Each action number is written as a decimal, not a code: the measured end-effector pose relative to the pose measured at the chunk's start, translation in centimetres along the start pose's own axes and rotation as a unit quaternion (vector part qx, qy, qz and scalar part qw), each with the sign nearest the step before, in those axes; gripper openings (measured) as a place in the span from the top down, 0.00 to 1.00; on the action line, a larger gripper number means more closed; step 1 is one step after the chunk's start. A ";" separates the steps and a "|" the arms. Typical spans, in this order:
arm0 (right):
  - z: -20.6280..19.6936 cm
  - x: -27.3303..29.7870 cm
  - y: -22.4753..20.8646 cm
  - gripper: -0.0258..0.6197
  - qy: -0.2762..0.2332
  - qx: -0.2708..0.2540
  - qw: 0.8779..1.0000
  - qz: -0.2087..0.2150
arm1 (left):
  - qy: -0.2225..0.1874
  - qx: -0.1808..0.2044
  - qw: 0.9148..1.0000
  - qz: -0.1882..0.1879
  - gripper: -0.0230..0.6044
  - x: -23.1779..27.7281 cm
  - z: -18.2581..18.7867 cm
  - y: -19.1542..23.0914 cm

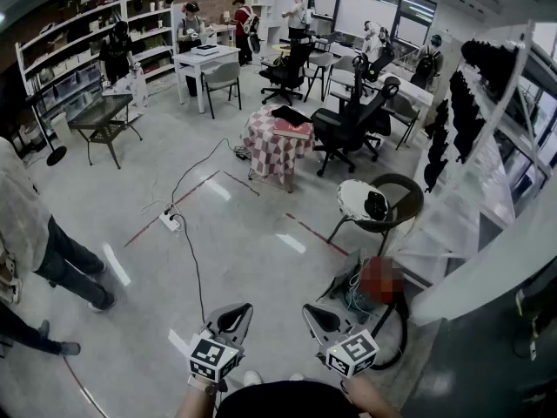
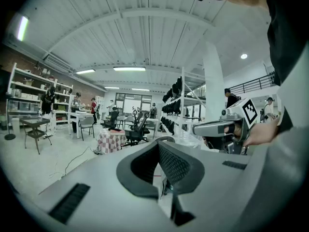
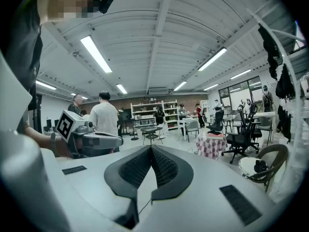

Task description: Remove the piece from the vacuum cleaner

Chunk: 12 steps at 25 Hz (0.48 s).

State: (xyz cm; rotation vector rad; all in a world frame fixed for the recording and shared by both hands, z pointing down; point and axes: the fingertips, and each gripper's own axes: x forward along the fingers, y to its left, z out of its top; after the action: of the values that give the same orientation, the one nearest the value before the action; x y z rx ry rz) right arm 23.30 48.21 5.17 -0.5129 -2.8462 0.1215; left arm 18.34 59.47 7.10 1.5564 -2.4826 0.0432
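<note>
Left gripper [image 1: 230,317]: it is low in the head view, up in the air over the floor. Its own view [image 2: 158,146] shows the two jaws pressed tip to tip with nothing between them.
Right gripper [image 1: 318,317]: just beside the left one, also in the air. Its jaws [image 3: 151,149] meet at the tips and hold nothing.
Vacuum cleaner [image 1: 359,296]: on the floor, in front of the right gripper and a bit to its right, near the round chair [image 1: 383,200]. No gripper touches it.
Piece: too small to tell which part it is.
Black hose [image 1: 399,342]: curls on the floor beside the vacuum cleaner.
Farther away: a table with a checked cloth [image 1: 277,142] and a white power strip [image 1: 170,222].
</note>
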 end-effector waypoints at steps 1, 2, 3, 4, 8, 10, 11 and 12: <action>0.1 0.2 0.3 0.92 -0.001 -0.001 1.000 0.002 | 0.000 0.000 1.000 0.000 0.94 -0.2 0.0 0.3; 0.2 0.5 0.5 0.92 -0.002 -0.002 1.000 0.003 | 0.001 0.000 1.000 0.001 0.94 -0.5 0.0 0.5; 0.3 0.8 0.8 0.92 -0.003 -0.003 1.000 0.004 | 0.001 0.000 1.000 0.002 0.94 -0.7 0.0 0.8; 0.4 1.1 1.0 0.92 -0.003 -0.002 1.000 0.005 | 0.001 0.000 1.000 0.002 0.94 -0.9 -0.1 1.2; 0.3 2.5 2.2 0.92 0.001 0.000 1.000 0.004 | 0.002 -0.001 1.000 0.002 0.94 -1.8 -0.5 2.4; 0.1 3.2 2.8 0.92 0.002 0.001 1.000 0.005 | 0.003 -0.002 1.000 0.002 0.94 -2.3 -0.9 3.1; 0.0 3.5 3.0 0.92 0.000 0.004 1.000 0.006 | 0.003 -0.003 1.000 0.002 0.94 -2.5 -1.1 3.4; -0.1 3.7 3.2 0.92 -0.003 0.009 1.000 0.005 | 0.004 -0.005 1.000 0.002 0.94 -2.7 -1.4 3.8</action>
State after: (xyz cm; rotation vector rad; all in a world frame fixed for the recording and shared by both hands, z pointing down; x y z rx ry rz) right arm 21.02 52.55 5.72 -0.5256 -2.8463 0.1494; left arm 16.35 63.73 8.24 1.5461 -2.4761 0.0378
